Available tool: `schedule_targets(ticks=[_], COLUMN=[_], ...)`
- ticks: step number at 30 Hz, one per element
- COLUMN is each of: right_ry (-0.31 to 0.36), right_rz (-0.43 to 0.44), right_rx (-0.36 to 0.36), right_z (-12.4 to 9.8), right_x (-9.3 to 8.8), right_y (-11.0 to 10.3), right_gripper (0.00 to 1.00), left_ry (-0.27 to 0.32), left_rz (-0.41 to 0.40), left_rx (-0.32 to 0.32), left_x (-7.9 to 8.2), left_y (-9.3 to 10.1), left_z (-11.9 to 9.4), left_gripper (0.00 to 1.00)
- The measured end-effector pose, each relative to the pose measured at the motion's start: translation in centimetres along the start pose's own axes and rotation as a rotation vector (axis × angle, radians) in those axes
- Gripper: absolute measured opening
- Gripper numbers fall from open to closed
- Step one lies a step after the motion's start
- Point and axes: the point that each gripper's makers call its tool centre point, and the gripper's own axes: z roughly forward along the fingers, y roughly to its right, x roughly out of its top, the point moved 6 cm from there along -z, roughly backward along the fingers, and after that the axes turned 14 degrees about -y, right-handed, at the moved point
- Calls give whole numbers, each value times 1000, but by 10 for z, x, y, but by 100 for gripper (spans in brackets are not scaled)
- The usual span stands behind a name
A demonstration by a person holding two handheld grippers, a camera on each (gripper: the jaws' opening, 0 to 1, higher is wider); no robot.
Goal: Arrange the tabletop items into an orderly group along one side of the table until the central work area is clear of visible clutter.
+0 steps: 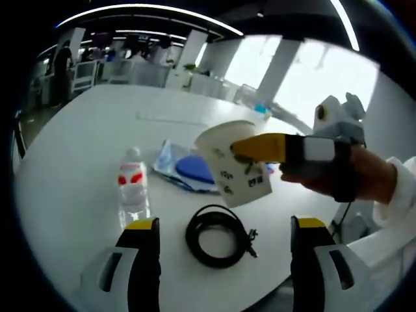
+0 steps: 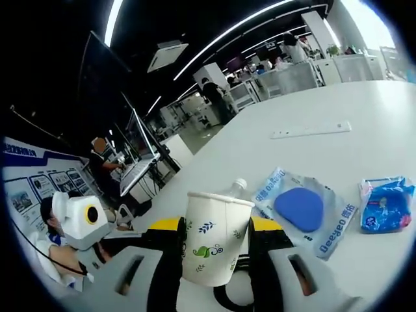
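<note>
- A paper cup (image 2: 213,237) is clamped upright between the jaws of the right tool (image 2: 216,250) in the right gripper view, above the white table (image 2: 364,110).
- In the left gripper view the same cup (image 1: 233,162) is seen tilted and lifted off the table (image 1: 84,130), with the right tool (image 1: 260,148) entering from the right, held by a hand (image 1: 364,179).
- The left tool (image 1: 224,244) is seen with its jaws wide apart and nothing between them.
- A coiled black cable (image 1: 218,235) lies between those jaws, and a water bottle (image 1: 132,185) stands to its left.
- A clear pouch with a blue pad (image 2: 300,209) lies behind the cup; a blue packet (image 2: 387,203) is seen beside it in the right gripper view alone.
- A white strip (image 2: 311,130) lies further back.
</note>
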Motion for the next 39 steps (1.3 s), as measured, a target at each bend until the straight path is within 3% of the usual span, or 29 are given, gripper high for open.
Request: schedule_targets(ticks=[16,30,36,39], right_ry=[35,67,73,48], right_rz=[-61,-136,-172,-256], right_rx=[76,154,177,176], right_z=[-5,-18,-22,-21], right_x=[1,-1,-4,-9], right_y=[-19,-24,-27,-29], right_gripper=[37,37,37,37], left_ry=[9,11,26,55], left_rz=[18,46,94,112], left_rx=[-20,-65,-119,-168], left_x=[10,16,18,22], left_y=[5,9,18,25], left_z=[7,8,9,7], left_gripper=[77,65,62,62])
